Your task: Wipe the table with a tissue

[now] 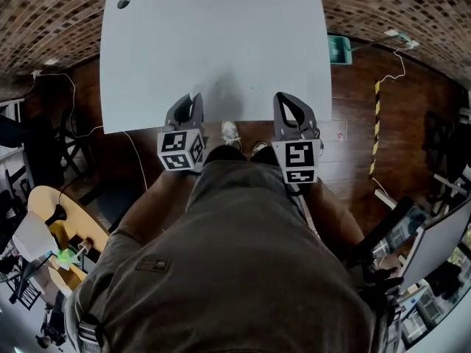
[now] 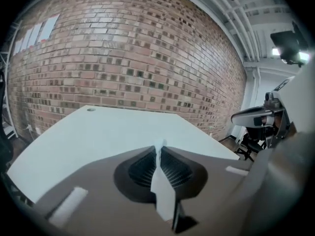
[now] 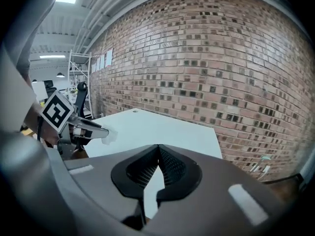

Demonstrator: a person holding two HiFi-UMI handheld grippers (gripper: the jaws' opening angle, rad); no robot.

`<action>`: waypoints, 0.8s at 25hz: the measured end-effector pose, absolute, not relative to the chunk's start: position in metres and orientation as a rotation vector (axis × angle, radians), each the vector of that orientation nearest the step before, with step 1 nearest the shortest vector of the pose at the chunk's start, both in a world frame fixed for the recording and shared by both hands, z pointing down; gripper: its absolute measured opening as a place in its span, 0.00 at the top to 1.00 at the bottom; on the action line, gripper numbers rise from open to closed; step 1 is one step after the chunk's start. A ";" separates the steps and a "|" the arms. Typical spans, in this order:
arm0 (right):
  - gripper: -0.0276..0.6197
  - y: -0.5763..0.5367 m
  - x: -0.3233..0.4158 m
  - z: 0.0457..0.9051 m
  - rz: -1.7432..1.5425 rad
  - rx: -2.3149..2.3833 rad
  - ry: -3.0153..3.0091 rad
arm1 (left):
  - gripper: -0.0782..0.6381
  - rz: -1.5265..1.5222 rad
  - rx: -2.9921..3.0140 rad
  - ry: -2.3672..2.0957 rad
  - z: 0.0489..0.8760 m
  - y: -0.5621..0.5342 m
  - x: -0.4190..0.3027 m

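Note:
A bare white table fills the top of the head view, and both grippers hover over its near edge. My left gripper is shut on a thin white tissue, which runs up between the jaws and pokes out past the tips. From the right gripper view, the left gripper shows at the left with the tissue at its tip. My right gripper is shut with its tips touching and holds nothing; it points over the table toward the brick wall.
A grommet hole sits at the table's far left corner. A teal bin stands on the floor right of the table, with yellow-black tape nearby. A round wooden table lies at lower left and a monitor at lower right.

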State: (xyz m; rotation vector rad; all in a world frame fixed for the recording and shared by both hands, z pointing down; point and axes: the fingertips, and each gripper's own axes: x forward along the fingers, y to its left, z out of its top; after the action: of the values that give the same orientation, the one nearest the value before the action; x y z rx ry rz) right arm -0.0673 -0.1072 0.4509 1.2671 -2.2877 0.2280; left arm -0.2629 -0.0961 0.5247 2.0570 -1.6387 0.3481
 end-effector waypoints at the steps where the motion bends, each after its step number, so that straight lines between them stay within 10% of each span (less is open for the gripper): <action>1: 0.93 -0.110 -0.068 0.453 0.229 1.272 -2.278 | 0.85 0.354 2.055 -1.630 0.529 -0.099 -0.264; 20: 0.94 -0.150 -0.048 0.482 0.297 1.207 -2.257 | 0.85 0.546 1.924 -1.595 0.596 -0.128 -0.250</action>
State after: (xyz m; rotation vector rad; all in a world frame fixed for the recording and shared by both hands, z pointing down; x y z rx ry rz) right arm -0.0478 -0.1495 0.4820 1.2074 -2.2571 0.2974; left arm -0.2499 -0.1281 0.5961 1.9235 -1.5950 0.5458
